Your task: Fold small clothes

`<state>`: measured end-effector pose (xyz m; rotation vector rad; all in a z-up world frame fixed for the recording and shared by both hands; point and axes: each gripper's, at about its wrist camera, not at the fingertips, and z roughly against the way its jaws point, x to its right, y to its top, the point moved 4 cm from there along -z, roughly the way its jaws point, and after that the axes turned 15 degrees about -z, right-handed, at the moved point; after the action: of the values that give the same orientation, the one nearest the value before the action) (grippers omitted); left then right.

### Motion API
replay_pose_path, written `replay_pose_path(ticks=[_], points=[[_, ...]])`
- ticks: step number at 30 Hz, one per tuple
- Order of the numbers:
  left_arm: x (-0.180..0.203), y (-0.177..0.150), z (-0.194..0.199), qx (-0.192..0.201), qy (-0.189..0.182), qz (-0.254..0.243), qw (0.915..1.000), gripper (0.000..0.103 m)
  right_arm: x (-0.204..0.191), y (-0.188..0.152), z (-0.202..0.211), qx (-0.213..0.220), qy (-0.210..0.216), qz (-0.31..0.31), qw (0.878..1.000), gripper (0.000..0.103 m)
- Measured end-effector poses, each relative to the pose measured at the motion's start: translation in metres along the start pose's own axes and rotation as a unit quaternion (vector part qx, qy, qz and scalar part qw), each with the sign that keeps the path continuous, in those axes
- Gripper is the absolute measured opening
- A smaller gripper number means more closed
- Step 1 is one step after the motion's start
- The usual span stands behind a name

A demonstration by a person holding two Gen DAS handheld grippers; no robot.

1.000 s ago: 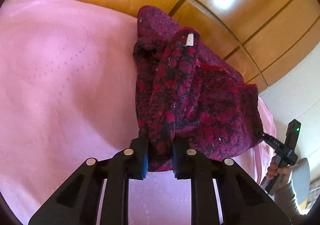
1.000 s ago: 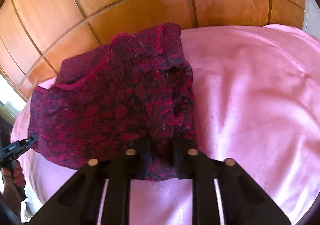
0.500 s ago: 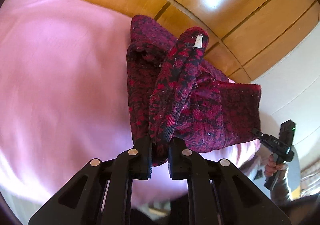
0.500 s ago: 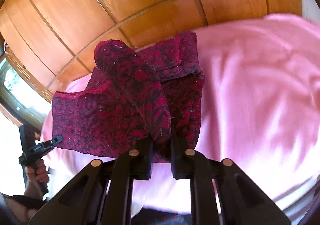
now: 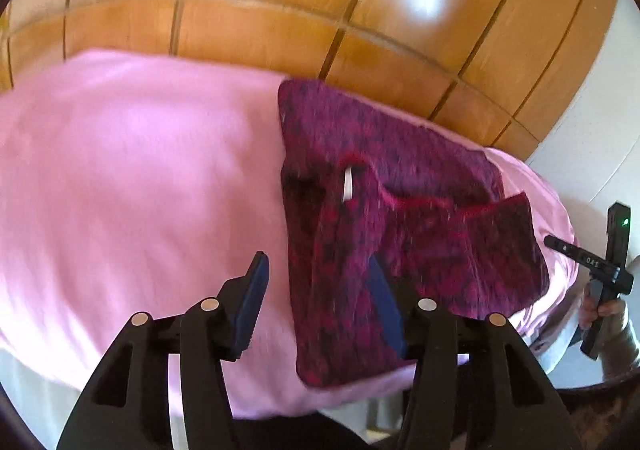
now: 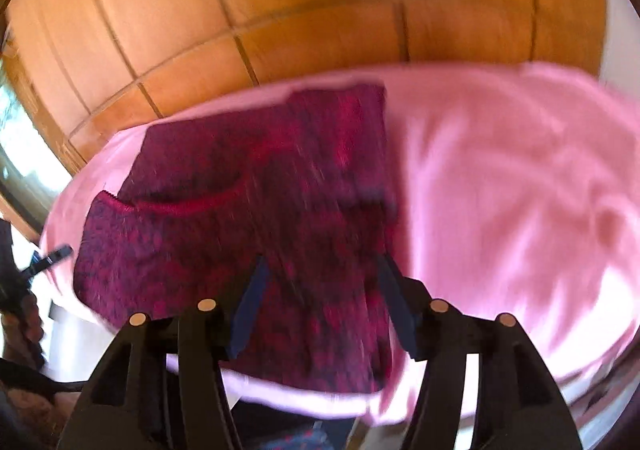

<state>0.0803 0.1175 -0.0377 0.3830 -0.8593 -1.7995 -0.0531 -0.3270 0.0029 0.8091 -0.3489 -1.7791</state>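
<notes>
Both the left tongs (image 5: 320, 290) and the right tongs (image 6: 322, 294) stand apart, gripping nothing. The dark red patterned garment (image 5: 400, 226) lies folded on the pink bedcover (image 5: 132, 178), right of centre in the left wrist view.

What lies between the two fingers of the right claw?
In the right wrist view, the near part of the dark red garment lies between the fingers of the open right claw, on the pink cover.
</notes>
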Motion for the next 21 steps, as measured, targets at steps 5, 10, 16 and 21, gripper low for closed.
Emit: replay_pose_path(ticks=[5,10,16,21], points=[[0.014,0.010,-0.008,0.005,0.018,-0.066,0.9977,0.051,-0.032,0.017,-0.021,0.035,-0.014,0.073,0.997,0.058],[0.024,0.014,-0.033,-0.014,0.012,-0.090,0.9957,0.053,-0.042,0.016,-0.049,0.034,-0.046,0.116,0.992,0.048],[0.028,0.017,-0.052,-0.025,0.017,-0.109,0.9936,0.014,-0.039,0.008,-0.065,0.031,-0.085,0.156,0.984,0.018],[0.021,0.011,-0.023,0.017,0.006,-0.073,0.9972,0.012,-0.035,0.012,-0.040,0.033,-0.051,0.125,0.990,0.017]])
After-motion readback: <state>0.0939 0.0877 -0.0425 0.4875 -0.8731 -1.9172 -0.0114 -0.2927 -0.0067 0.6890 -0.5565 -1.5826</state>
